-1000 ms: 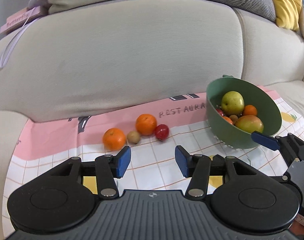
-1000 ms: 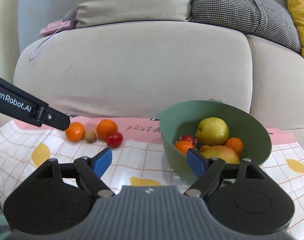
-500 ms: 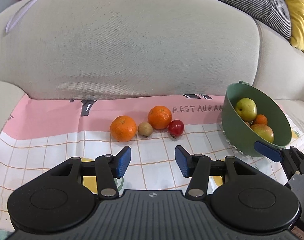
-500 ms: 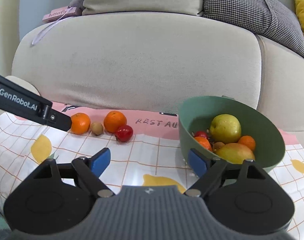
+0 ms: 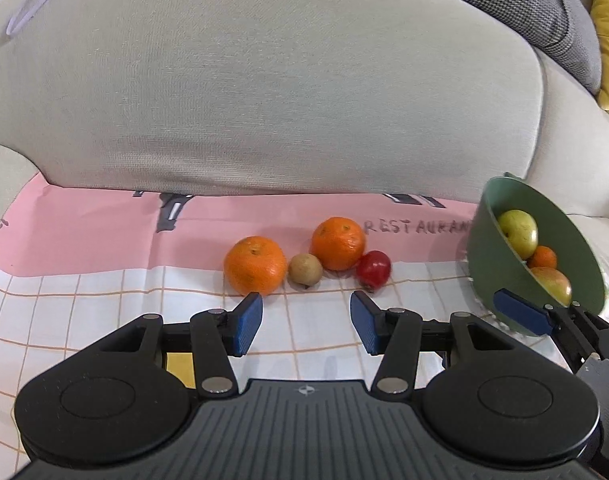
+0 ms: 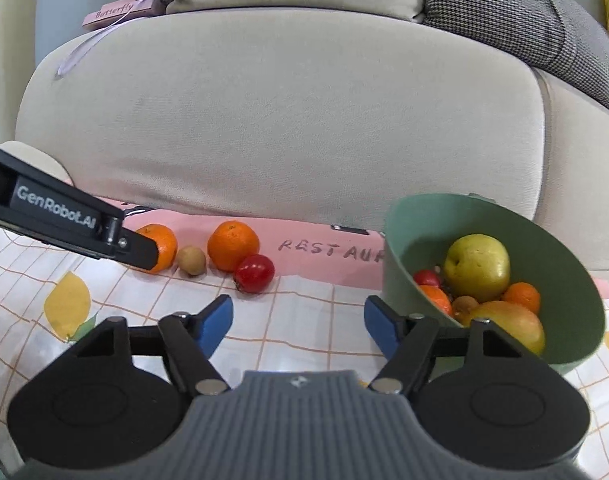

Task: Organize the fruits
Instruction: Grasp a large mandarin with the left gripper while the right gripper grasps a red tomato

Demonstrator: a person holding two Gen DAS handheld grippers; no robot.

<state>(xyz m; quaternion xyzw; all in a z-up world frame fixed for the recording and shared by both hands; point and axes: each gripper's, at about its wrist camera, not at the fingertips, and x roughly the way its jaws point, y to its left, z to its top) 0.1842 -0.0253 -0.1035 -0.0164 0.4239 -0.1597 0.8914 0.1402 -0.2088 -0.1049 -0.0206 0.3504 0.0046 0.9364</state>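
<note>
Woven cloth sofa [image 5: 264, 92]; matt plastic bowl [image 6: 560, 264]; glossy tomato [image 6: 255, 273].

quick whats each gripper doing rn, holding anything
left gripper: open, holding nothing, short of the loose fruit.
right gripper: open, jaws have just been closing, nothing between them.

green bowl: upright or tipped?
Tipped. The green bowl leans with its opening facing the camera, fruit piled against the low side; nothing grips it.
</note>
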